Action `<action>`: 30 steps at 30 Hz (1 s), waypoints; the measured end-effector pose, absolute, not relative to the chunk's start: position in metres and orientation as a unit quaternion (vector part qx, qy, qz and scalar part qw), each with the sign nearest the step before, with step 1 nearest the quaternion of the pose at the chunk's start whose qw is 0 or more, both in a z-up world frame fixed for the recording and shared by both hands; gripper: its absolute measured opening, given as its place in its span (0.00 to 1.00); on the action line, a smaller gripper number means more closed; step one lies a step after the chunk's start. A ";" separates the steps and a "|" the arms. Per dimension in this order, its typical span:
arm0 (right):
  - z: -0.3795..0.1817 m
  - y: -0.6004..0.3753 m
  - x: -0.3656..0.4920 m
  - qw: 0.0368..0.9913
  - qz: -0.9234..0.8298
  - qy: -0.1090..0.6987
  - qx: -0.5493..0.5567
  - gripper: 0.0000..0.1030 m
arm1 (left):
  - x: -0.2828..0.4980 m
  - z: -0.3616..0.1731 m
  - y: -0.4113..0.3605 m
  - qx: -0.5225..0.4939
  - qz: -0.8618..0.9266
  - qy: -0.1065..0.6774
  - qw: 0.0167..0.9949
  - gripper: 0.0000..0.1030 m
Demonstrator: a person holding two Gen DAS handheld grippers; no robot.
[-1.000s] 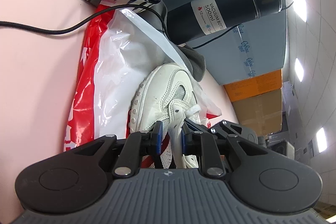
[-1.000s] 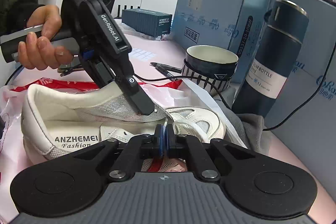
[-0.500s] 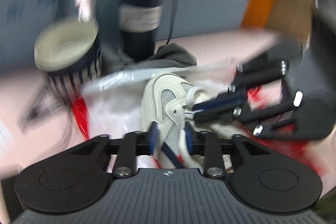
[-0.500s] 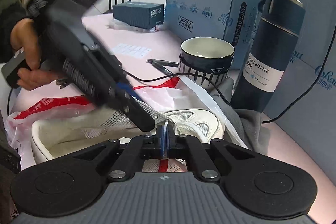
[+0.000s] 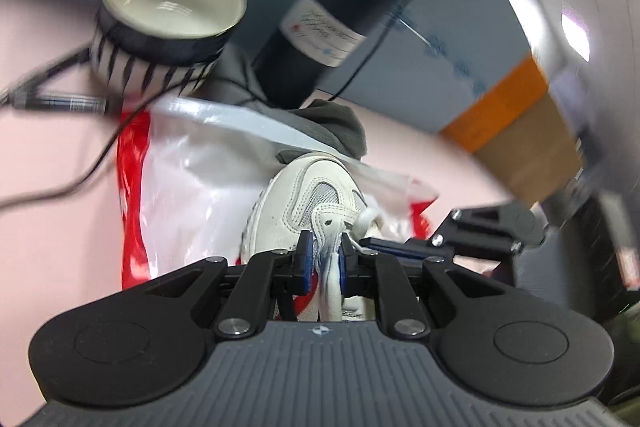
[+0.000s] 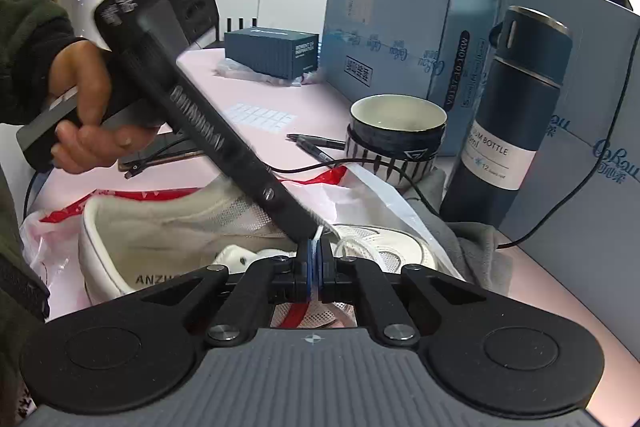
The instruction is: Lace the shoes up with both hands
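Lacing in progress, near the toe end of the eyelet rows. The shoe [image 6: 168, 227] lies on a plastic bag [image 5: 192, 187] on the desk [image 5: 52, 163], toe pointing toward the flask [image 6: 508, 115] and the bowl [image 6: 396, 135].

The right tongs [image 6: 314, 267] are fully closed on a thin white lace [image 6: 318, 235] that rises between the blue pads just over the forward eyelets. The left tongs [image 5: 323, 259] are closing; a white strip, apparently the lace or the tongue's edge, stands between their pads [image 5: 306, 259], but blur leaves it unclear whether the pads press on it yet. In the right wrist view the left tongs slant down from the person's hand [image 6: 84, 123], their tip meeting the lace just above the right tongs, so both sets of tongs converge on one spot over the shoe's throat.

The step appears to be a hand-over or tensioning of the lace. The next move probably calls for the left tongs to secure a firm pinch before the right tongs let go, then for the free end to be drawn toward the next eyelet without slack.
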State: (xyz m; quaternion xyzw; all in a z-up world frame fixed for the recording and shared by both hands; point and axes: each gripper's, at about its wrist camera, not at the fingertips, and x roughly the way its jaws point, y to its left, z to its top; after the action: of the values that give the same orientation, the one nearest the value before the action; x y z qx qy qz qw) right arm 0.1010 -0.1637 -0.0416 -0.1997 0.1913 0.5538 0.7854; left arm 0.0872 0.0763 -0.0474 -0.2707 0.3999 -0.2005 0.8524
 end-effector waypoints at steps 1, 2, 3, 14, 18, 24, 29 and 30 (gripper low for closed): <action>-0.043 -0.164 0.102 0.786 0.555 0.191 -0.197 0.03 | 0.087 -0.051 0.080 -0.289 -0.201 0.400 0.846 0.10; -0.044 -0.164 0.102 0.787 0.554 0.191 -0.194 0.03 | 0.088 -0.053 0.082 -0.303 -0.201 0.399 0.842 0.10; -0.044 -0.163 0.102 0.788 0.553 0.190 -0.193 0.03 | 0.088 -0.055 0.084 -0.312 -0.202 0.399 0.838 0.10; -0.048 -0.160 0.106 0.789 0.556 0.181 -0.189 0.03 | 0.094 -0.068 0.093 -0.361 -0.220 0.401 0.813 0.10; -0.050 -0.160 0.107 0.788 0.557 0.182 -0.189 0.02 | 0.096 -0.070 0.095 -0.363 -0.224 0.404 0.809 0.11; -0.052 -0.155 0.108 0.795 0.544 0.190 -0.186 0.02 | 0.095 -0.072 0.097 -0.365 -0.227 0.407 0.806 0.11; -0.053 -0.151 0.108 0.800 0.533 0.198 -0.190 0.02 | 0.094 -0.071 0.097 -0.358 -0.228 0.410 0.807 0.11; -0.053 -0.149 0.107 0.801 0.530 0.200 -0.193 0.03 | 0.094 -0.071 0.096 -0.356 -0.228 0.410 0.808 0.11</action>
State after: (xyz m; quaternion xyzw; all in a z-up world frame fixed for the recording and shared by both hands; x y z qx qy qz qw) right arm 0.1069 -0.1488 -0.0534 -0.1935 0.2000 0.5301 0.8010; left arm 0.0941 0.0963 -0.0705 -0.3562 0.4097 -0.2279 0.8083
